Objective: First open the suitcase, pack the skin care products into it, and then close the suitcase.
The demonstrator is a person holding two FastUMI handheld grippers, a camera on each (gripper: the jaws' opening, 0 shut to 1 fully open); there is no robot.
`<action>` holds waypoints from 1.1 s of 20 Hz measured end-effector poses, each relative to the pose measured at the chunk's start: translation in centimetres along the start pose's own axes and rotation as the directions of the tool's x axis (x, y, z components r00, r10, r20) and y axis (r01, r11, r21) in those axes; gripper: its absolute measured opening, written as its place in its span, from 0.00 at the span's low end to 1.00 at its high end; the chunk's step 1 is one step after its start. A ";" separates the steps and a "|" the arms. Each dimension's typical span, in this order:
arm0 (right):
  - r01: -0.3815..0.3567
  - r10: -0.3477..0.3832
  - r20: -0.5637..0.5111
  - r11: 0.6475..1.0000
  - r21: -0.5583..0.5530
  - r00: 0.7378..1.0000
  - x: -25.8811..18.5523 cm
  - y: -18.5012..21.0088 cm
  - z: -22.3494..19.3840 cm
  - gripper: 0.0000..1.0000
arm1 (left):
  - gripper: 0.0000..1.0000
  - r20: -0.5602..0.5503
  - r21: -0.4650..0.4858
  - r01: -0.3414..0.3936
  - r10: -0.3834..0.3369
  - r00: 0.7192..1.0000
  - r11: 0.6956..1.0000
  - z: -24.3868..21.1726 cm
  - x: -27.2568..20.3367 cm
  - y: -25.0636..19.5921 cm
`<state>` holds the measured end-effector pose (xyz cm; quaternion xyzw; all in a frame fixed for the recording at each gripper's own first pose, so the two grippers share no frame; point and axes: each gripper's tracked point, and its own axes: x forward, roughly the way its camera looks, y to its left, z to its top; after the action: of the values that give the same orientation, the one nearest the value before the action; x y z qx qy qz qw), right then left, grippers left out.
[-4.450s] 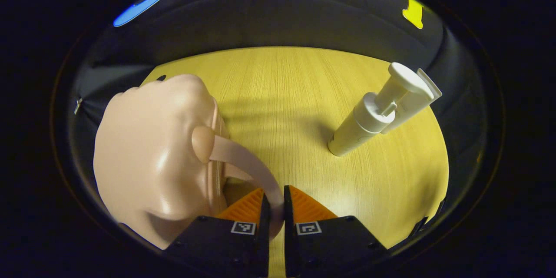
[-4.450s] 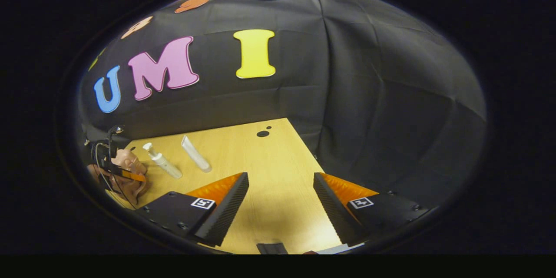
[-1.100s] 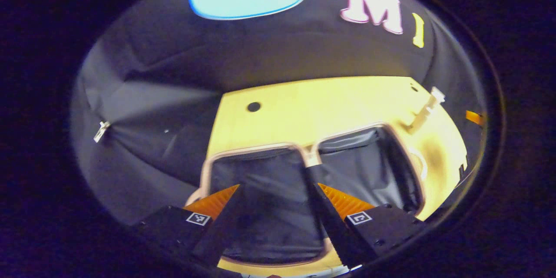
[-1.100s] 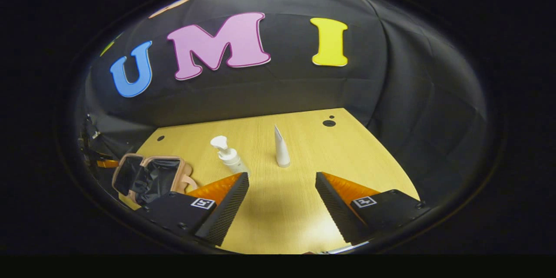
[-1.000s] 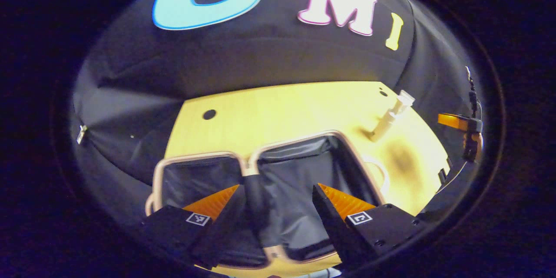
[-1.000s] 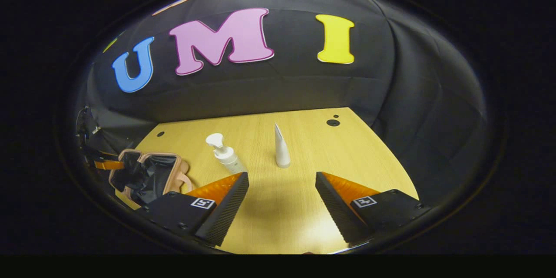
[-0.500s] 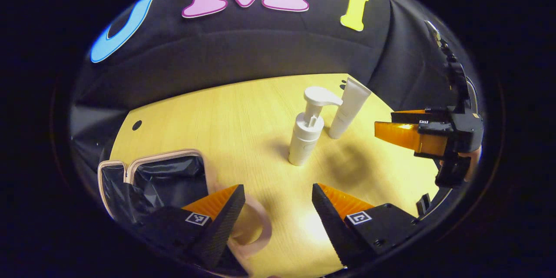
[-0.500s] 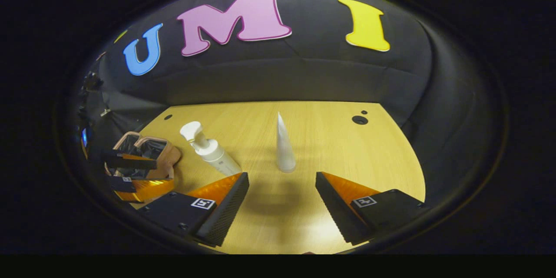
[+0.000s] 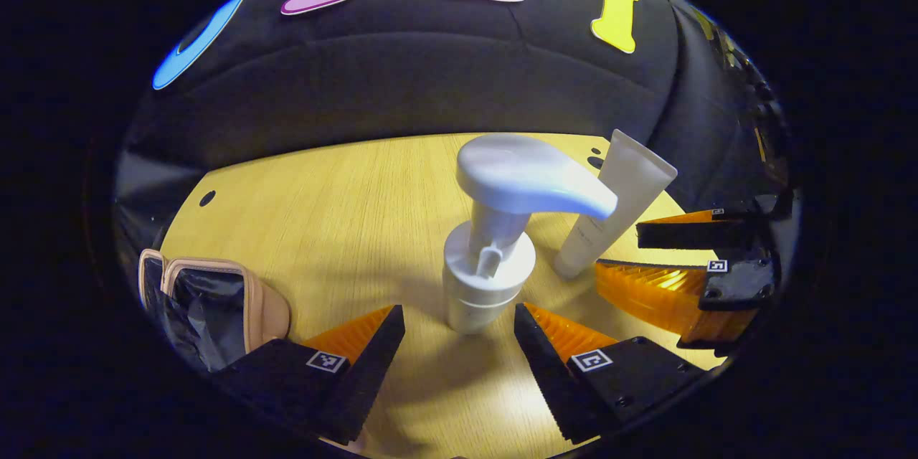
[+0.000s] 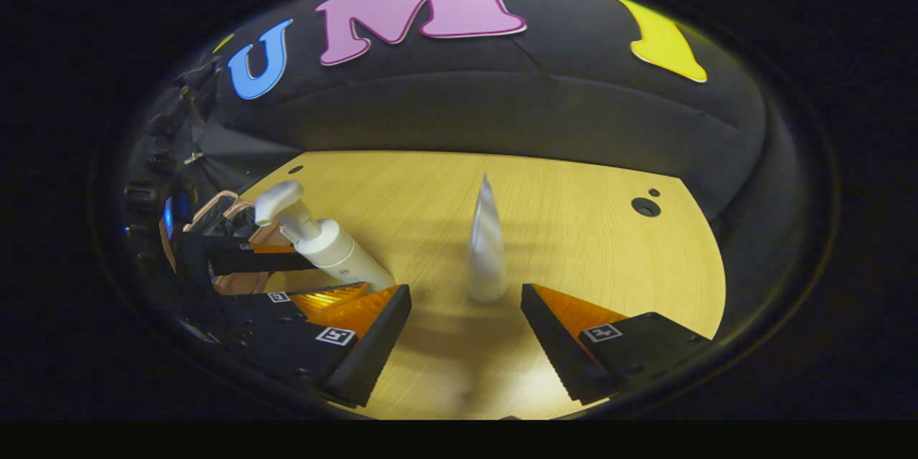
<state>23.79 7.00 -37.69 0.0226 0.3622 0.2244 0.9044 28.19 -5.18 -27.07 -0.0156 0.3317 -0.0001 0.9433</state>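
Note:
A white pump bottle stands upright on the wooden table, just ahead of my open left gripper, between the lines of its fingers but untouched. Behind it to the right stands a white tube on its cap. In the right gripper view the tube stands just ahead of my open right gripper, untouched, and the pump bottle is at its left. The small pink suitcase lies open at the left, its dark lining showing. The right gripper also appears in the left gripper view, beside the tube.
The wooden table ends at the black cloth wall behind. A round cable hole sits at the table's far right corner and another hole at the far left. The left gripper reaches in by the bottle.
The suitcase went from shut, with my left gripper shut on its strap, to lying open. Both grippers have since closed in, the left on the pump bottle, the right on the tube.

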 end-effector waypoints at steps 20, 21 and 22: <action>0.015 0.001 -0.064 0.969 0.245 0.998 -1.4 2.1 1.2 0.29 | 0.53 -0.152 -0.073 0.151 -0.160 0.975 0.986 0.8 -5.2 0.8; -0.017 0.038 -0.076 0.965 0.263 0.996 -2.4 3.6 1.5 0.29 | 0.53 -0.187 -0.069 0.159 -0.169 0.968 0.985 0.2 -6.8 1.7; -0.052 0.079 -0.085 0.957 0.284 0.993 -3.6 5.3 1.8 0.29 | 0.53 -0.221 -0.054 0.169 -0.177 0.959 0.984 -0.3 -7.8 2.4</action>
<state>20.67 10.44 -33.02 0.1522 0.4324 0.2013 0.8656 21.91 -2.68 -22.47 -0.0605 0.4336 -0.0786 0.8956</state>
